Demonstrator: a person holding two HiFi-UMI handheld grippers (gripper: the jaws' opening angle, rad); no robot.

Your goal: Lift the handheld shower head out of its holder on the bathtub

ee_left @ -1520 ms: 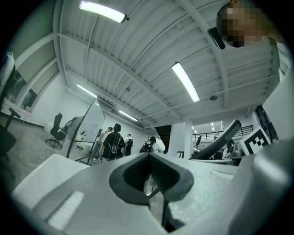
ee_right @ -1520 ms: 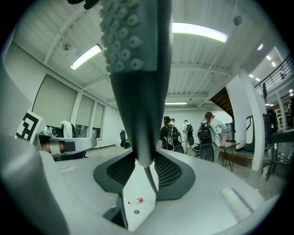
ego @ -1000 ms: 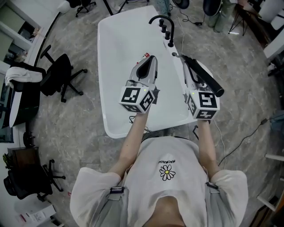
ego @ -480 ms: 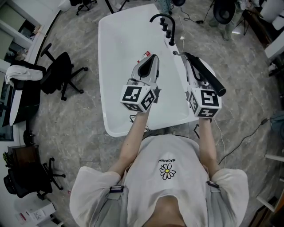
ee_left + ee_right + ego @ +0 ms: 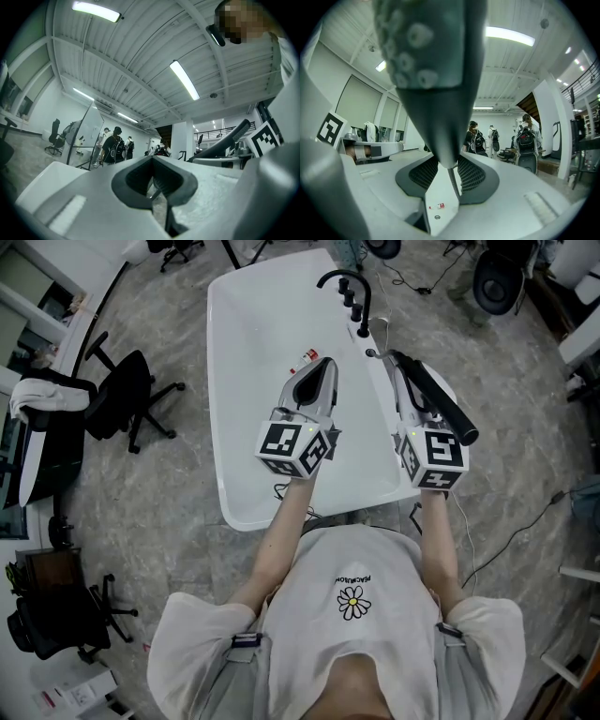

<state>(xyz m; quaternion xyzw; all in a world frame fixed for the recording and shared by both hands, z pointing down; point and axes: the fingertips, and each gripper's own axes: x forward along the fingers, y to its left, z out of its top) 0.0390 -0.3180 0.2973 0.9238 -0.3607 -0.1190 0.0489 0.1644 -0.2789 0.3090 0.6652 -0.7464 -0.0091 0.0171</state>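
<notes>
Both tongs are held over the white bathtub (image 5: 234, 427), on the near side of the black faucet (image 5: 342, 282). The right tongs (image 5: 398, 381) are pinching the black shower head (image 5: 441, 409), which lies slanted to the right of the faucet and nearer to the person. The left tongs (image 5: 323, 367) are pressed together with nothing between them, a little to the left of the faucet. Compared with one second ago, the shower head and the right tongs have moved only slightly, outward from the faucet, and the left tongs have almost not moved. I judge that the grip is firm and the lift is in its last part or is paused. I cannot tell whether the far tip is fully free of the holder. The right gripper view shows the round nozzles on the shower head (image 5: 426, 70) very close to the camera, and its body getting narrow toward the jaw tips. The head view shows only a dark bar. The head view alone shows the faucet and the whole bathtub.
</notes>
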